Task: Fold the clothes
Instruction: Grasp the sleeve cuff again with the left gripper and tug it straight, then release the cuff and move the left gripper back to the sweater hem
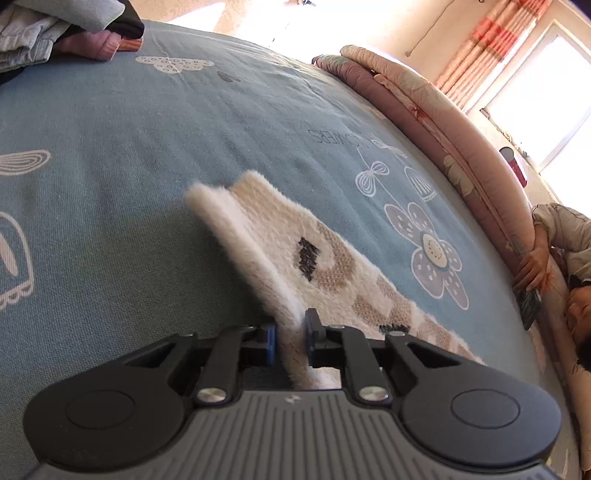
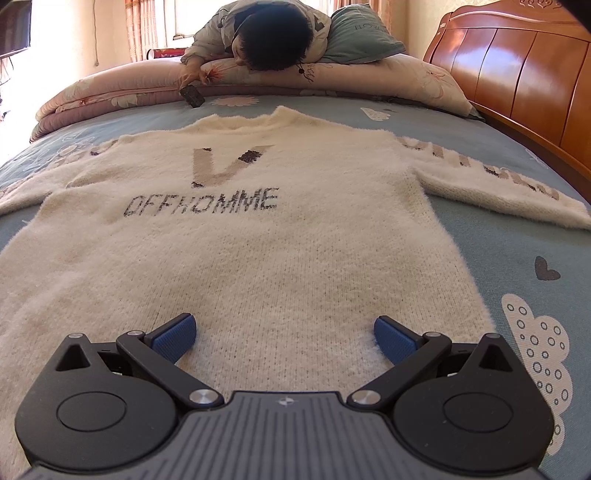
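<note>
Where the blue, flower-printed bedsheet (image 2: 517, 229) stretches flat, a cream sweater (image 2: 236, 240) lies spread front-up, neck away from the camera, both sleeves out to the sides. Fabric: fuzzy, long-napped knit; visible rib of stitches in the lower body. Woven into the chest is a tan and black "V" above dark block lettering; tan and black letter shapes also run along the sleeves.

Right gripper (image 2: 284, 332): black linkage arms, blue ridged pads, jaws spread wide. It sits low over the hem end of the sweater body, the knit filling the gap between the fingers; contact cannot be determined.

Left gripper (image 1: 290, 338): jaws drawn in, pinching the sleeve (image 1: 295, 254) between its pads. The sleeve runs forward from the jaws, its cuff end curled up off the sheet.

Periphery: folded pink floral quilt (image 1: 424, 107) along the far bed edge; stacked clothes (image 1: 55, 33) in a corner; glossy wooden headboard (image 2: 517, 74); a person (image 2: 266, 33) lying face-down on the quilt.
</note>
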The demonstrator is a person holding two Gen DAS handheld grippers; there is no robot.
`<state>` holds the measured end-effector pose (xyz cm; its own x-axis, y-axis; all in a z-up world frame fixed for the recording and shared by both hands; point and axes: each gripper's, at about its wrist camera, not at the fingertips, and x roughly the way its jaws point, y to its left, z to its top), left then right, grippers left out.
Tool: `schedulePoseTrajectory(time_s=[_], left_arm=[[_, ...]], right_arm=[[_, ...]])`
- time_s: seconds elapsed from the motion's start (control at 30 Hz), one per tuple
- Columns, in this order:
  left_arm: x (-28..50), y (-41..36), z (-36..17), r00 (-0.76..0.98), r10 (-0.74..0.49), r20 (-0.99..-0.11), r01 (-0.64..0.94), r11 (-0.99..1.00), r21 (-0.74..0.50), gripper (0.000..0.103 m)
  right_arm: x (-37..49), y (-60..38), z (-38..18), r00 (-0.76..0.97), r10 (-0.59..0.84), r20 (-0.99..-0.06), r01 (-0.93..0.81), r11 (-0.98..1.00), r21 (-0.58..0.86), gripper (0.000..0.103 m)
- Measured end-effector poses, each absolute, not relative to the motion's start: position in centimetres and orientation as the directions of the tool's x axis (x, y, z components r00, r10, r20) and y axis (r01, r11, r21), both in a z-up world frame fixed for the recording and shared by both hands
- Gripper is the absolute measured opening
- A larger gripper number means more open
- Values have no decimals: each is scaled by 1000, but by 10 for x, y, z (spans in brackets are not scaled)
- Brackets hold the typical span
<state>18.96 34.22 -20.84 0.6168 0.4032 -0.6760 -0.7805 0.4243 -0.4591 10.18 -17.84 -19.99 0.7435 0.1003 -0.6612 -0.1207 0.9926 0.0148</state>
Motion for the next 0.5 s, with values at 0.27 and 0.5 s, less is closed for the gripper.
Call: schedulePoseTrajectory(time_s=[0.27,0.5], left_arm=[[196,352,-195,538,470,-699,-828,450,-335,12],[171,347,-180,502,481,-719,-850,429,-306,38]], right_arm=[[102,-179,-200,742,103,-662,-123,992,17,103],[102,-180,-200,741,110,-663,-132,991,18,103]])
